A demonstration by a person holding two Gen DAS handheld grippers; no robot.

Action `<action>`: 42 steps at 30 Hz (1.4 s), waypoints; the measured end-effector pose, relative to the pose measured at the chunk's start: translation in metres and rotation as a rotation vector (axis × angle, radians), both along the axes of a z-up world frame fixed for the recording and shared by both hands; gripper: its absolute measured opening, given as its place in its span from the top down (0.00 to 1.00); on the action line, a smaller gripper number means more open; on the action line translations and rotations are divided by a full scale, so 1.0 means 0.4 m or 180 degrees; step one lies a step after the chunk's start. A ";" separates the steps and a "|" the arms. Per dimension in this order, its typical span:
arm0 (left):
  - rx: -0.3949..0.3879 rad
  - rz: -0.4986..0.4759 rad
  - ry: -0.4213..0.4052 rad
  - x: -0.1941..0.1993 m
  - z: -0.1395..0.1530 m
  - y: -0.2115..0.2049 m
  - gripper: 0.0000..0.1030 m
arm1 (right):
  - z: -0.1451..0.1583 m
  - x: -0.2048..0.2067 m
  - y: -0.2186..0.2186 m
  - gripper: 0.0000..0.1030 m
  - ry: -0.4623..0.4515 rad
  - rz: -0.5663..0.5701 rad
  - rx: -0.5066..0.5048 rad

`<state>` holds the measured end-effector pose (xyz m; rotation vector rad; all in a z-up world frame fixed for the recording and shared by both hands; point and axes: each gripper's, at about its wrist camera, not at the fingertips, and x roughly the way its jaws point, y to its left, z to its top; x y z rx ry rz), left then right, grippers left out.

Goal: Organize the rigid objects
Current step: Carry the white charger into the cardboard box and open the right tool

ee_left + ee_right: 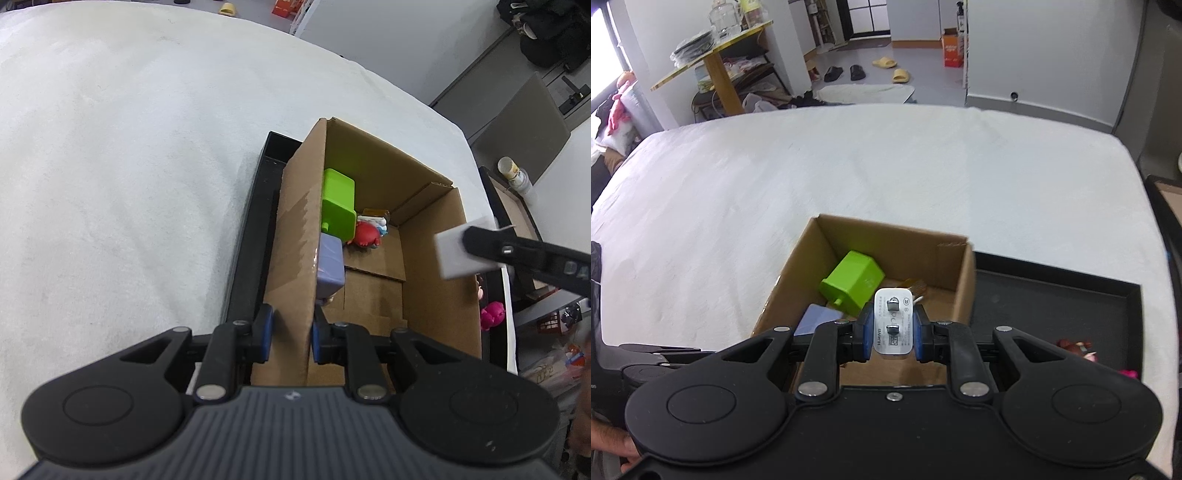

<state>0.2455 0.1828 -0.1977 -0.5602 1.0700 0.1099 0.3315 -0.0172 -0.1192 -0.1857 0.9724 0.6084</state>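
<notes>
steadying the open brown cardboard box [373, 236] with my left gripper [291, 338] clamped on its wall, i hold the white plastic charger [894, 322] pinched in my right gripper [894, 332], above the box toward 12 o'clock, ready to drop.

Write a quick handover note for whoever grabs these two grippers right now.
Left gripper: shut on the cardboard box side wall, steadying it.
Right gripper: shut on the white charger, prongs toward the camera, held above the box.
In the box already: green block, lavender block, red figure.
Box sits partly on the black tray; a pink toy and another small figure remain outside.
Left to do: release the charger into the box, then probably collect those.
</notes>
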 end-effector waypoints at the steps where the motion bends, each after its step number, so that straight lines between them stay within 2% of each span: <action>1: -0.0008 -0.0010 -0.0004 0.000 -0.001 0.001 0.81 | -0.007 0.000 0.007 0.80 0.0026 0.0005 -0.0005; 22: -0.0113 -0.0157 -0.0084 -0.011 -0.013 0.012 0.80 | -0.172 0.017 0.103 0.80 0.0401 -0.0057 -0.0281; 29: -0.0106 -0.0187 -0.0104 -0.009 -0.012 0.008 0.80 | -0.168 0.027 0.101 0.76 0.0484 -0.0117 -0.0244; 42: -0.0083 -0.0125 -0.0088 -0.010 -0.013 0.002 0.80 | -0.076 0.006 0.047 0.76 0.0441 -0.0131 -0.0045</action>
